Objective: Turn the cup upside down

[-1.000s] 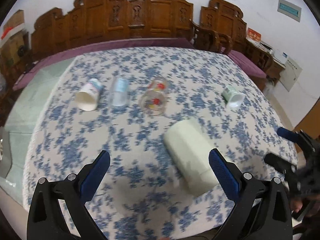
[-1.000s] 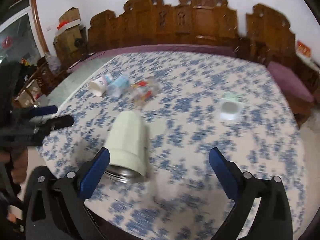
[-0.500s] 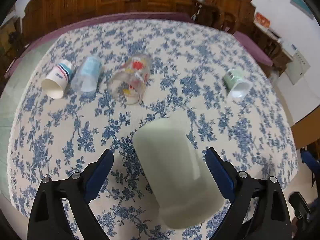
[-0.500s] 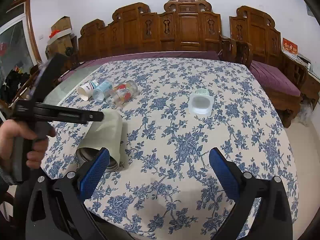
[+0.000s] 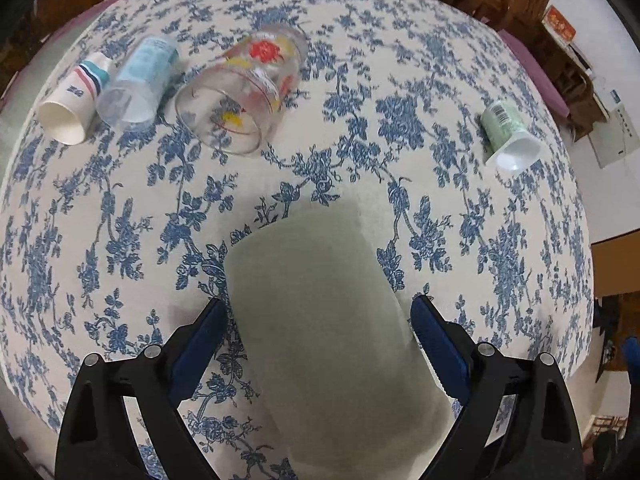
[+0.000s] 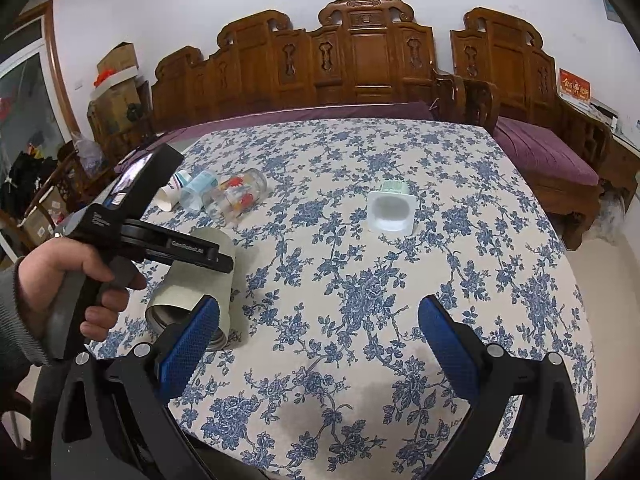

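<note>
A large pale green cup (image 5: pixel 332 332) lies on its side on the blue-flowered tablecloth, its mouth toward the near edge. My left gripper (image 5: pixel 316 332) is open, with one finger on each side of the cup's body; whether they touch it I cannot tell. In the right wrist view the same cup (image 6: pixel 200 280) shows a metal inside, with the left gripper above it. My right gripper (image 6: pixel 316 344) is open and empty over the cloth to the cup's right.
Other cups lie on their sides: a white striped paper cup (image 5: pixel 74 104), a clear blue-labelled cup (image 5: pixel 138 84), a flowered glass (image 5: pixel 244 92) and a green tub (image 5: pixel 508 136), the last also in the right wrist view (image 6: pixel 390 210). Carved wooden benches (image 6: pixel 360 60) stand behind the table.
My left gripper has moved forward and down, so its fingers now straddle the pale green cup. My right gripper has stayed in place and open.
</note>
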A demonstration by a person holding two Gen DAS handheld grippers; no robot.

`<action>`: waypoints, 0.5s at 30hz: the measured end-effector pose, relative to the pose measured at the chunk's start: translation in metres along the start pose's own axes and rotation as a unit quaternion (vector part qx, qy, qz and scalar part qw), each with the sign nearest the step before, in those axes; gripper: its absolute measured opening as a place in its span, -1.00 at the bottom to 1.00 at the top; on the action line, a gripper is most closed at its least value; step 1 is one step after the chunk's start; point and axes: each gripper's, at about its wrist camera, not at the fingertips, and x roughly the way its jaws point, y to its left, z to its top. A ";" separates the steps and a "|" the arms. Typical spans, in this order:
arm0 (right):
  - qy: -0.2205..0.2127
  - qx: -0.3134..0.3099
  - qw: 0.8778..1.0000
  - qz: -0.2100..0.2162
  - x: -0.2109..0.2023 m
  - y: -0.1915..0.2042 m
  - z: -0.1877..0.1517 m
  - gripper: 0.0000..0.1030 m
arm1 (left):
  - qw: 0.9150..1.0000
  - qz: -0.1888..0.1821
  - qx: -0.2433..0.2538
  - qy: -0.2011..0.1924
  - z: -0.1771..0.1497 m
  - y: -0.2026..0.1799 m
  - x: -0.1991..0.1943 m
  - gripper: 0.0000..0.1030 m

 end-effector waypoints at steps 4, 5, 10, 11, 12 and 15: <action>0.003 0.000 1.000 0.002 0.001 0.001 -0.001 0.95 | 1.000 -0.004 -0.005 0.011 0.003 0.001 0.006 0.73; 0.003 -0.001 1.000 0.002 0.002 0.001 -0.001 0.95 | 1.000 -0.006 -0.006 0.013 0.003 0.001 0.007 0.71; 0.006 0.000 1.000 0.004 0.003 0.000 -0.002 0.95 | 1.000 -0.022 -0.012 0.016 0.006 0.002 0.007 0.52; 0.006 -0.001 1.000 0.002 0.003 0.000 -0.001 0.95 | 1.000 -0.022 -0.010 0.013 0.005 0.001 0.004 0.43; 0.006 -0.003 1.000 0.001 0.003 0.000 -0.002 0.95 | 1.000 -0.020 -0.003 0.007 0.003 0.000 0.000 0.40; 0.007 -0.003 1.000 -0.001 0.004 -0.001 -0.002 0.95 | 1.000 -0.018 0.021 -0.012 -0.006 -0.004 -0.012 0.36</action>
